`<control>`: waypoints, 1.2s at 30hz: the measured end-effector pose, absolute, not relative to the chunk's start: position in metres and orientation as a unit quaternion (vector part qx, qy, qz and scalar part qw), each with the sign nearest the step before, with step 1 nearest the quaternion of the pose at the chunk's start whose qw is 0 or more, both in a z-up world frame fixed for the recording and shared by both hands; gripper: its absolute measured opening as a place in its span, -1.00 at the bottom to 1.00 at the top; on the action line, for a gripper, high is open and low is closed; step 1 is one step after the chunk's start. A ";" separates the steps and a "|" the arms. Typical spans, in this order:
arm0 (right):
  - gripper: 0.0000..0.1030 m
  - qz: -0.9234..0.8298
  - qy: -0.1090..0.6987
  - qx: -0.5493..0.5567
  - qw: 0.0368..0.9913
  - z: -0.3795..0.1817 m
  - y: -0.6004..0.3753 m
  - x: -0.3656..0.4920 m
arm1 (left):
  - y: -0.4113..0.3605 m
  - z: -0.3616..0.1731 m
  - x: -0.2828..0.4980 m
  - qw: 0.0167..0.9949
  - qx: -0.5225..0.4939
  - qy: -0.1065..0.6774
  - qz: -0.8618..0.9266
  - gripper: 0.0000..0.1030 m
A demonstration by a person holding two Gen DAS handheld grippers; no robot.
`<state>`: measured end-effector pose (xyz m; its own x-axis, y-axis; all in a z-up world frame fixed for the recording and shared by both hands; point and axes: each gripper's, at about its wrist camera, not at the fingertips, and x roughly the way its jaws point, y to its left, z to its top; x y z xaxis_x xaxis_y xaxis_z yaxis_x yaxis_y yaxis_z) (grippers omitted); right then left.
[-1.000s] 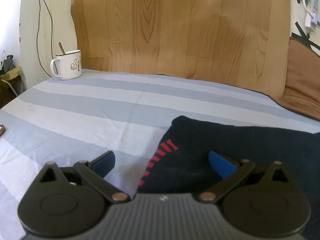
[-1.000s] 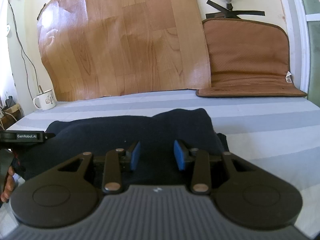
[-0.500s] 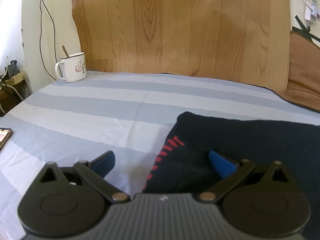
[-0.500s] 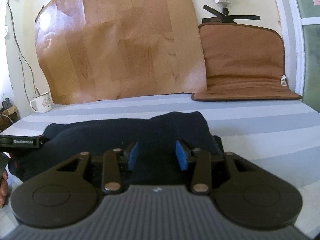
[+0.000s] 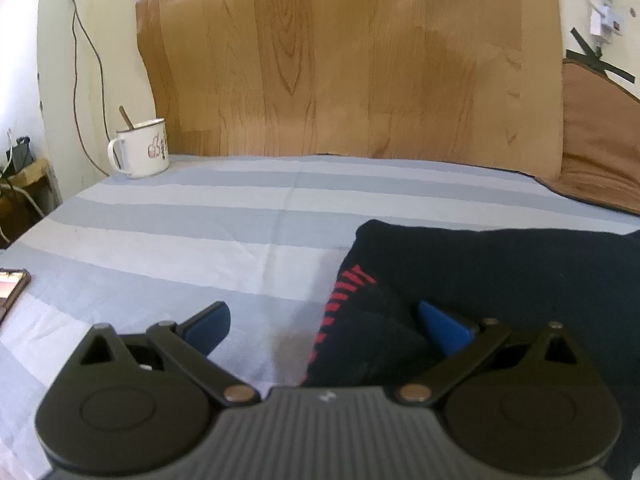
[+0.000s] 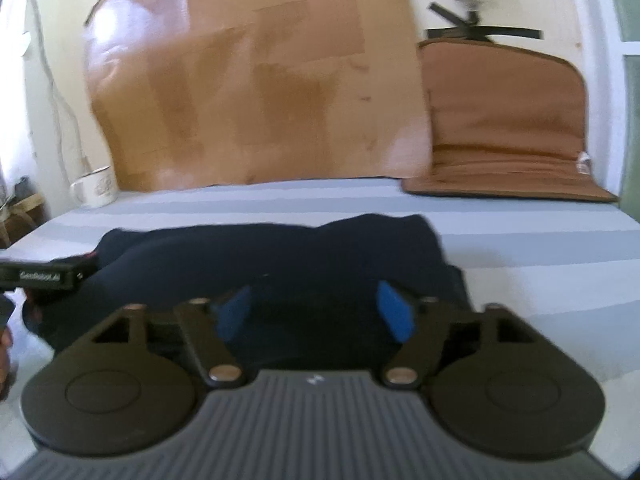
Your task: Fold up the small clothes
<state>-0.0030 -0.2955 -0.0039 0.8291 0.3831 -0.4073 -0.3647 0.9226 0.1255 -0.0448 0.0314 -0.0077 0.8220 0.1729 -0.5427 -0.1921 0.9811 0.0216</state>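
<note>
Ahead of both grippers, a surface covered with a grey-and-white striped cloth (image 5: 224, 216) runs back to a wood-grain sheet (image 5: 344, 60) leaning against the wall, with a brown padded mat (image 6: 504, 120) to the right of it. On the cloth, directly under and in front of the grippers, lies the dark navy garment (image 6: 280, 252), folded into a long, low bundle that stretches sideways; its fabric looks soft and thick, with rounded edges.

Only the left wrist view shows the garment's row of short red stripes (image 5: 344, 292) along its left edge, and a phone-like object (image 5: 12, 284) at the cloth's far left border. Only the right wrist view, which is blurred, shows the bundle's whole length and its right end, plus the side of the left gripper (image 6: 44, 276) at the left.

The left gripper (image 5: 324, 324) is spread wide and released: its left finger is over bare cloth, its right finger over the garment, the red-striped edge between them, nothing pinched. The right gripper (image 6: 316, 308) has its jaws opening, the garment's near fold lying between the blue pads (image 6: 394, 312) without being pressed.

Far ahead and left of the grippers, a white enamel mug (image 5: 140, 152) with a spoon stands by the wall.
</note>
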 end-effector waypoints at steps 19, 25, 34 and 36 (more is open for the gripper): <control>0.01 0.099 0.150 -0.033 0.983 0.019 -0.286 -0.030 | 0.063 0.011 -0.087 0.983 -0.098 0.152 -0.021 1.00; -0.02 0.076 0.206 -0.034 0.975 -0.003 -0.298 -0.010 | 0.049 0.013 -0.084 0.982 -0.077 0.160 -0.059 1.00; 0.28 0.090 0.196 0.138 0.967 0.025 -0.357 -0.008 | 0.020 0.027 -0.047 0.975 -0.059 0.181 -0.112 1.00; 0.43 0.092 0.225 0.210 0.947 0.021 -0.383 -0.001 | 0.015 0.020 -0.033 0.970 -0.057 0.207 -0.111 1.00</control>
<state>-0.0013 -0.3832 0.0211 0.8815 0.2687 -0.3882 -0.0794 0.8950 0.4390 -0.0329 0.0153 0.0199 0.8901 -0.2385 -0.3883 0.1917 0.9690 -0.1558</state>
